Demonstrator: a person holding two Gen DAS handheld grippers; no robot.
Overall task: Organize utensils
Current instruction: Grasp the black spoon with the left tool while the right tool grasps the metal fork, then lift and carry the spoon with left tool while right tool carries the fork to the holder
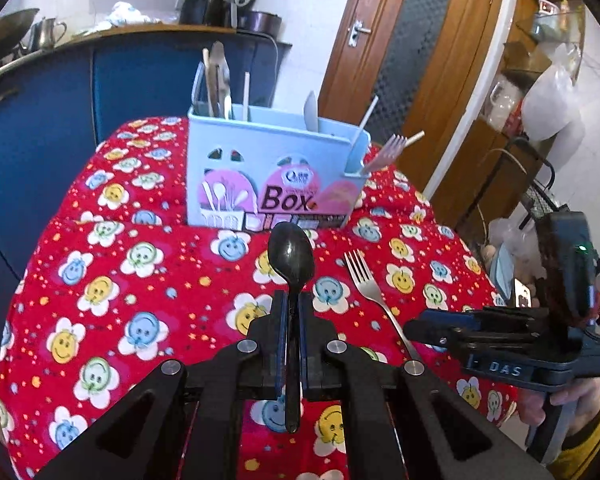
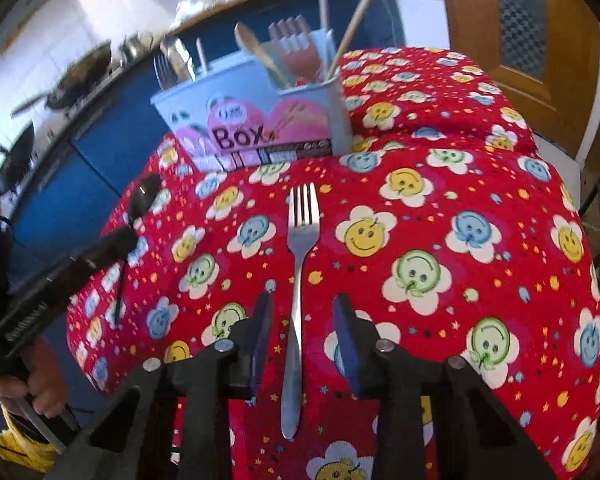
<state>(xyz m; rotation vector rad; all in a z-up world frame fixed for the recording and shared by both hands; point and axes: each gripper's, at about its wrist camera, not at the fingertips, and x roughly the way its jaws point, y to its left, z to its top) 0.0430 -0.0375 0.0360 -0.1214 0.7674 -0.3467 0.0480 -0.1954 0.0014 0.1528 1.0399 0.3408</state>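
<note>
The red flowered tablecloth [image 2: 440, 184] covered the whole table, and the utensil box [image 1: 268, 168] stood at its far side, already holding spoons, forks and chopsticks upright in separate compartments. My left tongs [image 1: 293, 312] were clenched on the black spoon [image 1: 291, 256], lifted toward the box. My right tongs [image 2: 302, 316] straddled the steel fork [image 2: 300, 264], jaws not yet touching it.
</note>
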